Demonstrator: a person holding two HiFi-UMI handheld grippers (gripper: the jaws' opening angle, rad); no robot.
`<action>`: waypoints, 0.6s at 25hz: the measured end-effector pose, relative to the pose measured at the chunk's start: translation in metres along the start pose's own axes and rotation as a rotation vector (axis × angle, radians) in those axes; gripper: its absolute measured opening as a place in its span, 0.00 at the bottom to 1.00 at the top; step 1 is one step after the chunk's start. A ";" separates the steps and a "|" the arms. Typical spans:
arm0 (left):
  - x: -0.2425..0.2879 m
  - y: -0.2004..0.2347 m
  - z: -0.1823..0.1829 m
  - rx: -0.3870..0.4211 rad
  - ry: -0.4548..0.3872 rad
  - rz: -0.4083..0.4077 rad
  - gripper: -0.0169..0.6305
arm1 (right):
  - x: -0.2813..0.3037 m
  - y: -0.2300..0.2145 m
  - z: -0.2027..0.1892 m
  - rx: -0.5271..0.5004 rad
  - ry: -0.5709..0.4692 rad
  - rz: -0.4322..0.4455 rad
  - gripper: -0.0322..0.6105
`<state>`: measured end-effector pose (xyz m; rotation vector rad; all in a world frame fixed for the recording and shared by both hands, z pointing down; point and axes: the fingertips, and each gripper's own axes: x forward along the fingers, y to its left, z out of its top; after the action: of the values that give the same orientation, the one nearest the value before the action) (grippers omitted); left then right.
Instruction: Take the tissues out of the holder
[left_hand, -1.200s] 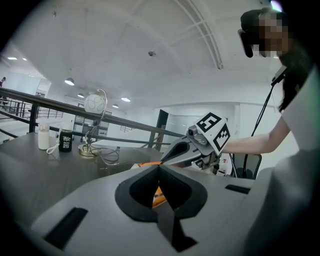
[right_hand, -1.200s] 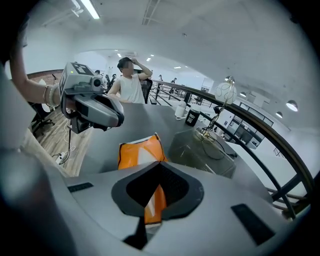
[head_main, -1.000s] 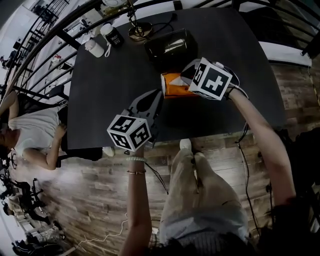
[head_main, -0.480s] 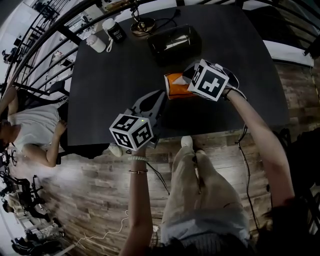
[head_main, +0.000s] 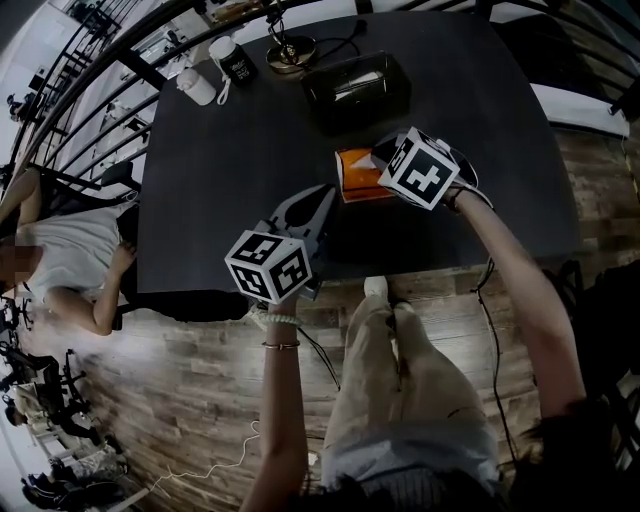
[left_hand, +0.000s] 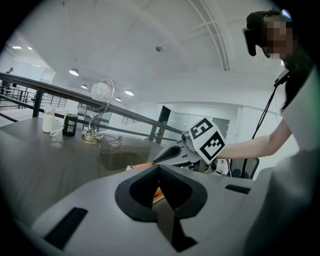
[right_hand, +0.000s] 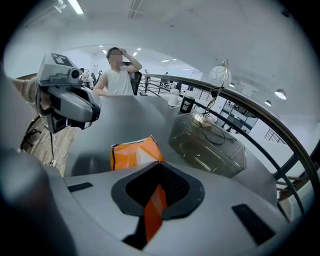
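An orange tissue pack (head_main: 357, 176) lies on the dark table (head_main: 220, 170), a little in front of the clear, empty-looking holder (head_main: 357, 88). My right gripper (head_main: 380, 168) is shut on the pack's right end. In the right gripper view the orange pack (right_hand: 132, 154) sticks out past the jaws and its wrapper shows in the gap below them. The holder (right_hand: 207, 145) stands to the right. My left gripper (head_main: 318, 202) hovers near the table's front edge, left of the pack, shut on nothing. In the left gripper view a sliver of the pack (left_hand: 157, 192) shows behind the jaws.
A gold-based lamp (head_main: 290, 50), a black cup (head_main: 238, 65) and a white bottle (head_main: 195, 85) stand at the table's far left corner. A person in white (head_main: 70, 260) sits left of the table. A railing runs behind it.
My right gripper has drawn the orange pack slightly further from the holder, toward me. The left gripper has barely shifted.
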<state>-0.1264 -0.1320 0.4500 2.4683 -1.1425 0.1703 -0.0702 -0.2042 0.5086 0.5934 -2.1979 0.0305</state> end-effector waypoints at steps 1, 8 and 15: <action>0.000 0.001 0.001 -0.001 0.000 -0.001 0.04 | 0.002 -0.001 0.000 0.006 -0.004 -0.010 0.07; 0.004 0.006 0.002 -0.006 -0.003 -0.010 0.04 | 0.011 -0.003 0.000 0.034 -0.033 -0.021 0.08; 0.011 0.007 0.005 -0.012 -0.003 -0.029 0.04 | 0.010 -0.014 -0.001 0.073 -0.070 -0.037 0.18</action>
<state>-0.1249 -0.1460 0.4506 2.4739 -1.1053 0.1506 -0.0688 -0.2206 0.5140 0.6849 -2.2605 0.0724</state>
